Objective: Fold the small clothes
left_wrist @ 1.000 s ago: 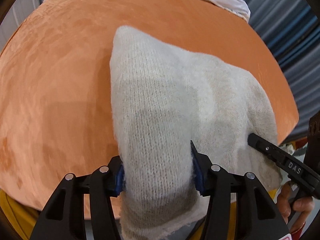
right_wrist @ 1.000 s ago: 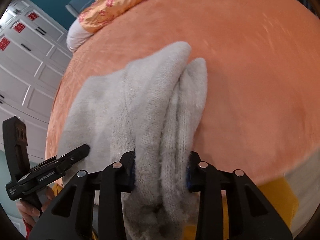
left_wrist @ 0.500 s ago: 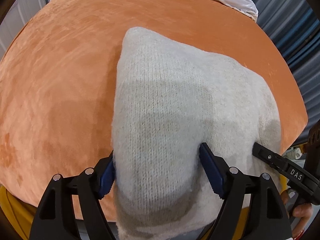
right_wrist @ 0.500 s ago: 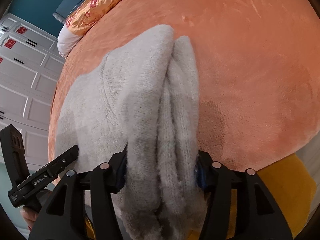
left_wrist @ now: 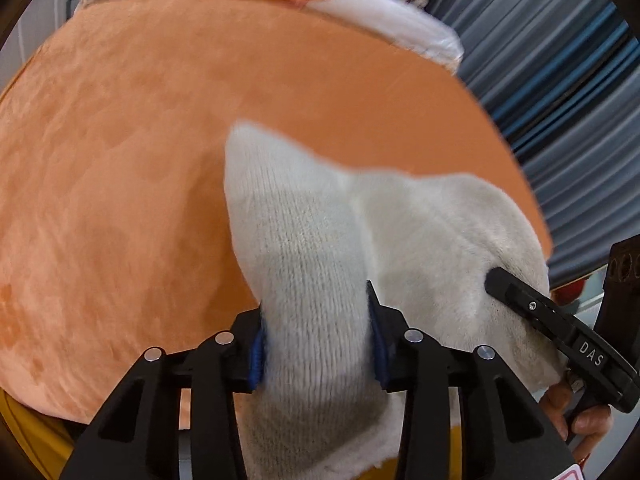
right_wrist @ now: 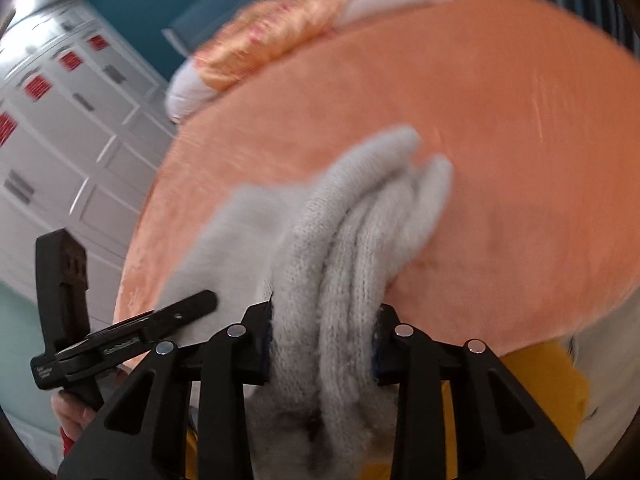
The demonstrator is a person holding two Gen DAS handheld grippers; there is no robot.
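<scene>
1. Across the orange bed (left_wrist: 120, 184), a cream knit garment (left_wrist: 420, 232) is lifted at its near edge.
2. Left tongs (left_wrist: 316, 344) are clamped on a bunched fold of the knit garment, pointing forward.
3. Right tongs (right_wrist: 324, 340) pinch several gathered layers, angled alongside.

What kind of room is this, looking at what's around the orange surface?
Most likely a bedroom. The knit garment is held over a wide orange plush bed cover, a floral satin pillow lies at its far end, white panelled wardrobe doors stand on one side, and pleated blue curtains hang on the other.
</scene>
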